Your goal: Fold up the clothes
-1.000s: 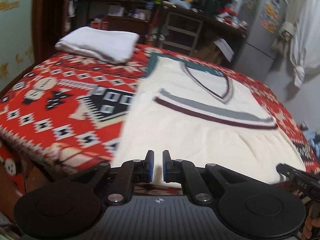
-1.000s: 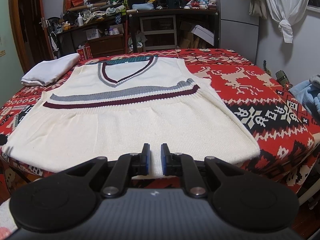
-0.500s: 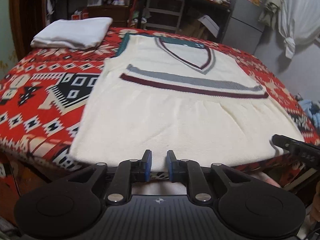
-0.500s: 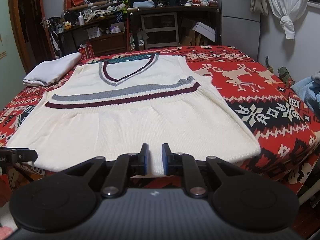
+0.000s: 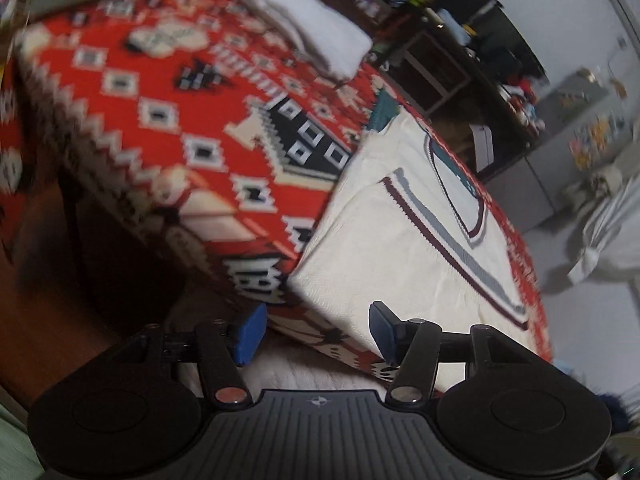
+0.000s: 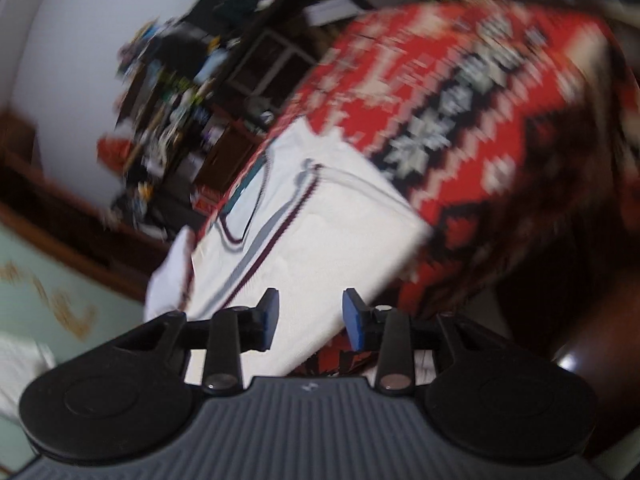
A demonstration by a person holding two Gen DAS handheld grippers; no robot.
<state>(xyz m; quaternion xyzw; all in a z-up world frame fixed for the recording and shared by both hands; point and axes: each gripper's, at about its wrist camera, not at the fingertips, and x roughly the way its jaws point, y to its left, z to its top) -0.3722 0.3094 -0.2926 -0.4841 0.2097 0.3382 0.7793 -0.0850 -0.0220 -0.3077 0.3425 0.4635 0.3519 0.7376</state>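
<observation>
A cream knit vest [image 5: 404, 236] with grey and maroon stripes and a V-neck lies flat on the red patterned blanket [image 5: 192, 120]. My left gripper [image 5: 316, 330] is open, tilted, its blue pads either side of the vest's near left hem corner without touching it. In the blurred right wrist view, the vest [image 6: 320, 232] runs away from me, and my right gripper [image 6: 310, 320] is open just short of the hem near its right corner. Nothing is held by either gripper.
A folded white cloth [image 5: 304, 28] lies at the far left of the bed. Cluttered shelves and a desk [image 5: 460, 68] stand behind the bed. A white curtain [image 5: 612, 232] hangs at the right. The bed's near edge drops off just under both grippers.
Both grippers have opened from nearly shut. Each has rolled sideways and swung outward, the left toward the vest's left hem corner, the right toward the right one.
</observation>
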